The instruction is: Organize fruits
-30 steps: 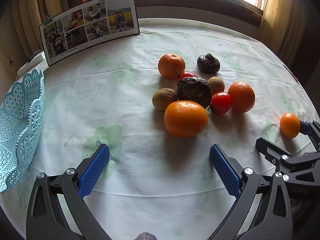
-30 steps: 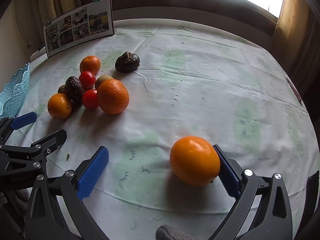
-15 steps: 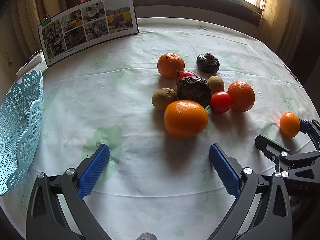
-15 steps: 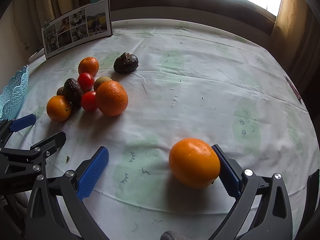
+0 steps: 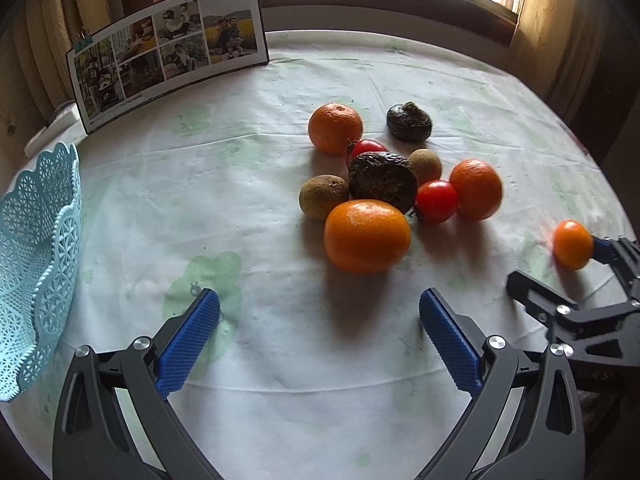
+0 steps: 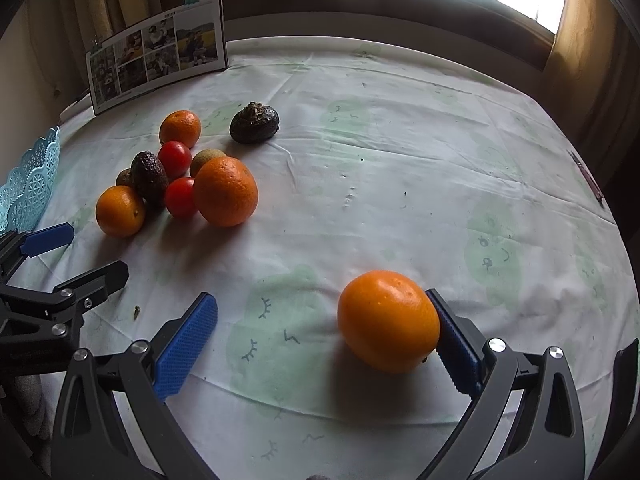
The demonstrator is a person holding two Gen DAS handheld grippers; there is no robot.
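Note:
A pile of fruit lies mid-table: a large orange [image 5: 366, 236] nearest, a dark avocado [image 5: 382, 180], a kiwi [image 5: 323, 196], a tomato [image 5: 436, 200] and more oranges behind. My left gripper [image 5: 320, 312] stands open just short of the large orange, nothing between its fingers. Apart from the pile, a lone orange [image 6: 388, 320] rests on the cloth between the fingers of my open right gripper [image 6: 320, 320], touching the right pad [image 6: 456, 336]; the left pad is well clear of it. The same orange [image 5: 572, 244] shows blurred at the right edge of the left wrist view.
A light blue lattice basket [image 5: 36, 240] stands at the table's left edge. A photo board [image 5: 168, 48] leans at the back left. A second avocado [image 6: 255, 123] lies behind the pile. Bare tablecloth [image 6: 420, 160] stretches right of the fruit.
Almost nothing. Both views have shifted slightly, and the lone orange has edged a little left in the left wrist view, still against the right pad.

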